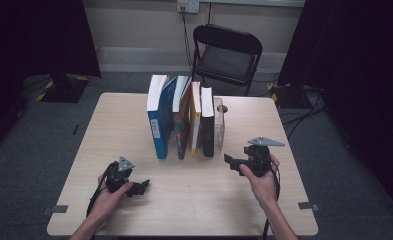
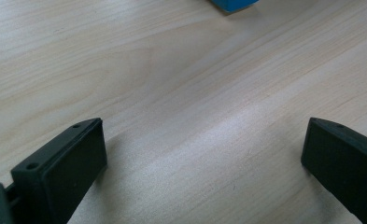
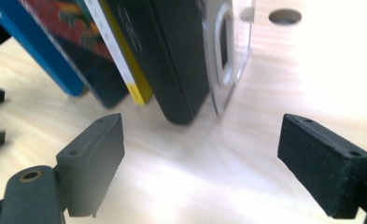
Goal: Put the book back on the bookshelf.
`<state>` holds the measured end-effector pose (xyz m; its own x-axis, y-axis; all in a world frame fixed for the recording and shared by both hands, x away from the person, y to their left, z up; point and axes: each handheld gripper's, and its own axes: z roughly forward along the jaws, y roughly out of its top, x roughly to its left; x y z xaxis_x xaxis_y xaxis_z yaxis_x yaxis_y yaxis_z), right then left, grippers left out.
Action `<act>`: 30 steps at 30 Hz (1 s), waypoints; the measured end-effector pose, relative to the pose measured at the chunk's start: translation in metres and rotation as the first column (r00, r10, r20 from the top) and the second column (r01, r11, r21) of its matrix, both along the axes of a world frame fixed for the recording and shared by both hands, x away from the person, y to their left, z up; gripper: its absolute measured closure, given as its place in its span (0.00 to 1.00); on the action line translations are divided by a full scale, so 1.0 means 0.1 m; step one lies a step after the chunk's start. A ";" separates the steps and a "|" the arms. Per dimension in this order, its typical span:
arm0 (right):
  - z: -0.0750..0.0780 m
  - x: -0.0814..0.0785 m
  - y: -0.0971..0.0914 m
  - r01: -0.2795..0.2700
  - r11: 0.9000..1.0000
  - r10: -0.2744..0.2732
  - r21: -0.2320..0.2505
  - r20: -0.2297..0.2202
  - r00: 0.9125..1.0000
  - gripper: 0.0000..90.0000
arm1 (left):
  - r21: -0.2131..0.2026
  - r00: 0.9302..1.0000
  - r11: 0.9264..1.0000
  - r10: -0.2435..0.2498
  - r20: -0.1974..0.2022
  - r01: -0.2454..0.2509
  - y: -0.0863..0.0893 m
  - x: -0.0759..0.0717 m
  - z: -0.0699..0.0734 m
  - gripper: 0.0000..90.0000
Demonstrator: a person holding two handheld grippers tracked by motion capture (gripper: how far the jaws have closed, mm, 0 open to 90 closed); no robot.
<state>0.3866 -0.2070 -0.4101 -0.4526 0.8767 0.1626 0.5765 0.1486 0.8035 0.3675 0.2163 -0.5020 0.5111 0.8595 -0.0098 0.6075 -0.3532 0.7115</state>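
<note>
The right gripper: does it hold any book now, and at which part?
Nothing is held. The right gripper is open, its jaws wide apart over bare table, just short of the black book.

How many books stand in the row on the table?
4, side by side mid-table: blue book at the left, dark patterned book next, yellow-spined book, then black book against the clear bookend. A thin one could hide between.

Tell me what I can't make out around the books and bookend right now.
- Black book: spine text too blurred in the right gripper view, too small in the high view.
- Blue book: cut off by the top edge in the left gripper view.
- Clear bookend: its base is hidden behind the black book in the high view.
- Right gripper, open: contact with any book not shown.
</note>
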 end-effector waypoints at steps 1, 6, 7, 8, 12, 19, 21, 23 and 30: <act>-0.03 -0.04 -0.04 0.003 1.000 -0.003 -0.002 -0.005 1.000 0.16 | 0.000 1.000 1.000 0.000 0.000 0.000 0.00 0.00 0.00 0.00; -0.22 -0.19 -0.22 0.025 0.999 -0.026 -0.022 -0.043 0.999 0.16 | 0.000 1.000 1.000 0.000 0.000 0.000 0.00 0.00 0.00 0.00; -0.27 -0.21 -0.26 0.031 0.999 -0.032 -0.028 -0.057 0.998 0.16 | 0.000 1.000 1.000 0.000 0.000 0.000 0.00 0.00 0.00 0.00; -0.32 -0.23 -0.29 0.038 0.999 -0.040 -0.036 -0.069 0.997 0.16 | 0.000 1.000 1.000 0.000 0.000 0.000 0.00 0.00 0.00 0.00; -0.57 -0.25 -0.34 0.033 0.991 -0.050 -0.127 -0.131 0.990 0.18 | 0.000 1.000 1.000 0.000 0.000 0.000 0.00 0.00 0.00 0.00; -0.80 -0.28 -0.41 0.070 0.979 -0.096 -0.190 -0.133 0.987 0.16 | 0.000 1.000 1.000 0.000 0.000 0.000 0.00 0.00 0.00 0.00; -0.81 -0.28 -0.40 0.074 0.976 -0.101 -0.205 -0.123 0.987 0.16 | 0.000 1.000 1.000 0.000 0.000 0.000 0.00 0.00 0.00 0.00; -0.85 -0.30 -0.37 0.071 0.969 -0.094 -0.237 -0.085 0.992 0.14 | -0.006 1.000 1.000 0.003 -0.001 -0.003 0.00 0.00 0.00 0.00; -0.90 -0.33 -0.37 0.086 0.973 -0.096 -0.213 -0.036 0.995 0.13 | -0.005 1.000 1.000 0.004 0.000 -0.004 0.00 0.00 0.00 0.00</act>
